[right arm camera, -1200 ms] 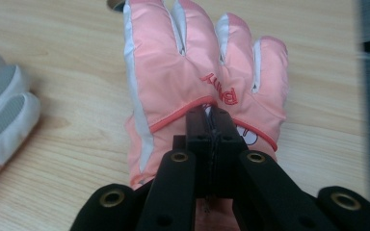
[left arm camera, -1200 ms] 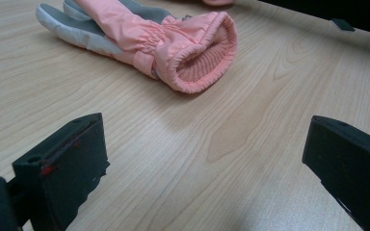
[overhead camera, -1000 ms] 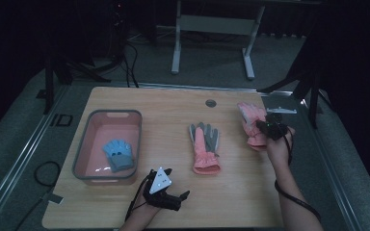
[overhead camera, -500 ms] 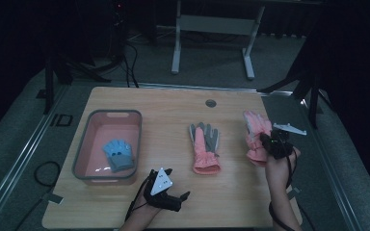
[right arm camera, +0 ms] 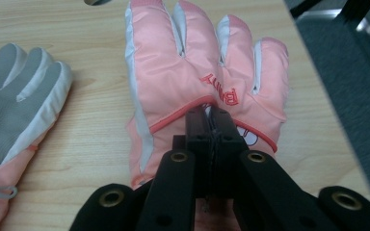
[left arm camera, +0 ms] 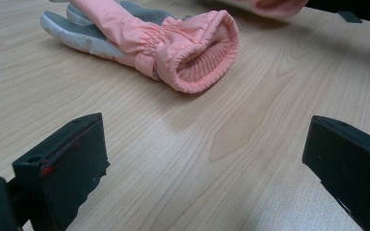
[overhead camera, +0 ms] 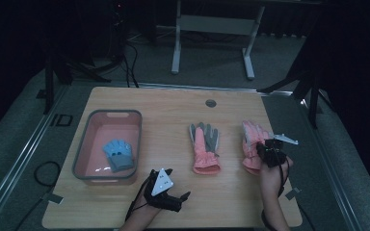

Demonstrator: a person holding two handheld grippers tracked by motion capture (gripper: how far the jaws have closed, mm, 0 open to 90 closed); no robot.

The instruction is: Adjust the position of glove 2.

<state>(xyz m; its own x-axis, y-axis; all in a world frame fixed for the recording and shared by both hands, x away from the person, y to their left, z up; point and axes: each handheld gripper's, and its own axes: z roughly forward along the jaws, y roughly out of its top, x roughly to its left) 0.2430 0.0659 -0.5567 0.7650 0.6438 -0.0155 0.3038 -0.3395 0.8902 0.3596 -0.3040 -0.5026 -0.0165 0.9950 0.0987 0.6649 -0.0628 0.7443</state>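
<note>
The pink glove (right arm camera: pixel 202 82) lies flat on the right side of the tabletop (overhead camera: pixel 173 110), near the right edge, with its fingers pointing away from the person. It has white stripes between the fingers and red letters on its back. The right tongs (right arm camera: pixel 211 120) sit on the middle of this glove. Their two black jaws are pressed tight together, and they seem to pinch a little fold of the pink cloth between them, just below the red letters. In the high view the right tongs (overhead camera: pixel 271 153) cover the wrist end of the glove (overhead camera: pixel 251 139), and the person's hand is right behind them.

Just beside it, to the left, lies a second glove (overhead camera: pixel 204 147). This one shows its grey palm, and its pink cuff points toward the person. The two gloves are near each other but do not touch.

The left tongs (overhead camera: pixel 166 188) are at the front edge of the tabletop, a bit to the left of the second glove (left arm camera: pixel 144 41). Their jaws are spread wide apart with only bare wood between them, and they point at the open cuff of that glove.

On the left side of the tabletop stands a grey tub (overhead camera: pixel 84 149) with a pink inside. A small blue glove (overhead camera: pixel 118 154) lies in it.
</note>
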